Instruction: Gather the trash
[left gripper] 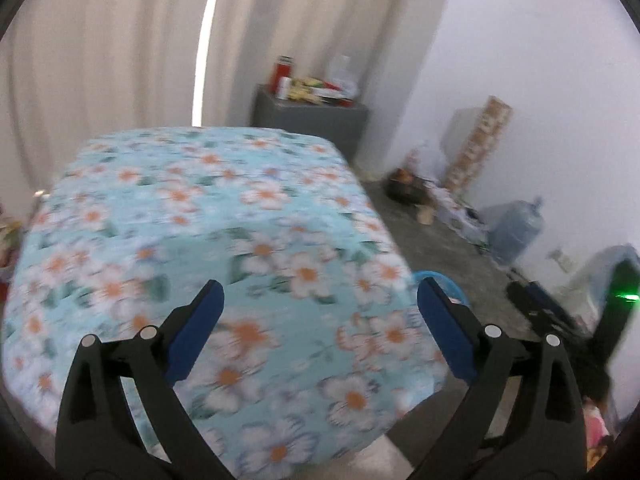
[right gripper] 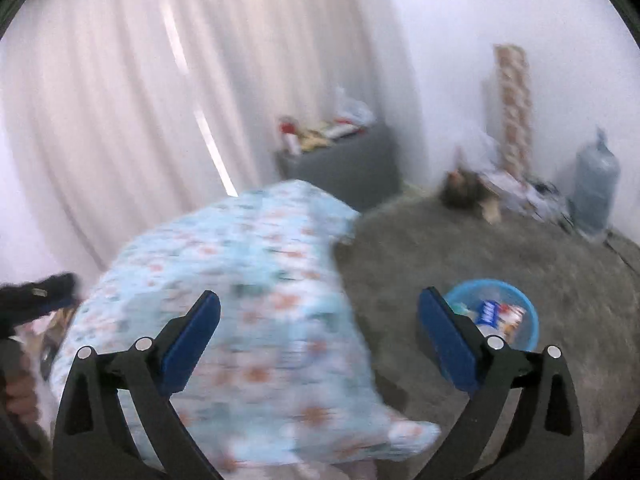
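Note:
A table under a light blue flowered cloth (left gripper: 224, 240) fills the left wrist view, with nothing lying on the part I see. My left gripper (left gripper: 320, 292) hangs open above its near right side, nothing between the blue pads. A blue bin (right gripper: 516, 312) stands on the grey floor right of the table, holding wrappers and other trash (right gripper: 496, 314); only its rim (left gripper: 450, 280) shows behind the right finger in the left wrist view. My right gripper (right gripper: 320, 300) is open and empty above the table's right edge (right gripper: 344, 280), left of the bin. Both views are blurred.
A grey cabinet (left gripper: 312, 120) with bottles and packets stands by the curtain behind the table. A water jug (right gripper: 596, 188), a tall patterned box (right gripper: 514, 108) and floor clutter (left gripper: 412, 188) line the right wall. The other gripper's dark tip (right gripper: 40, 292) shows at the left edge.

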A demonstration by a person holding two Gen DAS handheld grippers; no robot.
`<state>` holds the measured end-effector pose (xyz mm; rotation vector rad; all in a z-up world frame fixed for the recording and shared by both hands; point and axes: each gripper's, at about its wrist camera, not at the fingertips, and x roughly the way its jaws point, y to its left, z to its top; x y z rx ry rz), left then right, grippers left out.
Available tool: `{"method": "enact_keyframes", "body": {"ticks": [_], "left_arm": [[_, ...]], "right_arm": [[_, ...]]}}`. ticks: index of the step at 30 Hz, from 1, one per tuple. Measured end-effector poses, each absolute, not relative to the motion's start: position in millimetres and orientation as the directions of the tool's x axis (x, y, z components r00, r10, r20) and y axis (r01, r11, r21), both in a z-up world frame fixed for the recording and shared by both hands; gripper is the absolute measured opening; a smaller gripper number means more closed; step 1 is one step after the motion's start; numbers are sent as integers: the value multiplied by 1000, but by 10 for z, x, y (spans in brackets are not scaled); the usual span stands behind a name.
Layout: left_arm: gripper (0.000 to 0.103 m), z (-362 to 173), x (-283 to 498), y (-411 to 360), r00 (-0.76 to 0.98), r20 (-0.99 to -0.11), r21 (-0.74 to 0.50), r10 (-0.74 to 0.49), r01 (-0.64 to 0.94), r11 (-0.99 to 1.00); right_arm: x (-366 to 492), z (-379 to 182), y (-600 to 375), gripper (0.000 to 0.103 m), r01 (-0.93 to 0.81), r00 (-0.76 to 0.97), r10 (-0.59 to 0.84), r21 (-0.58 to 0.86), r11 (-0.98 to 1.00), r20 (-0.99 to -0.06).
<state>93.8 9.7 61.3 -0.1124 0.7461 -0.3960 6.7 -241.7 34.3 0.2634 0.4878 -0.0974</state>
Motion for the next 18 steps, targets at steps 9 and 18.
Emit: {"method": "enact_keyframes", "body": {"ticks": [9,18], "left_arm": [[94,458,481,399,759,-647,-44,-75,61,997],[94,-30,297,338,639,-768,32,47,-36,999]], "right_arm": [[-201,403,-1699,96,220,834,-174,27,975,-524],[-318,55,-1470,96,241,722,-304,-186,953,-622]]}}
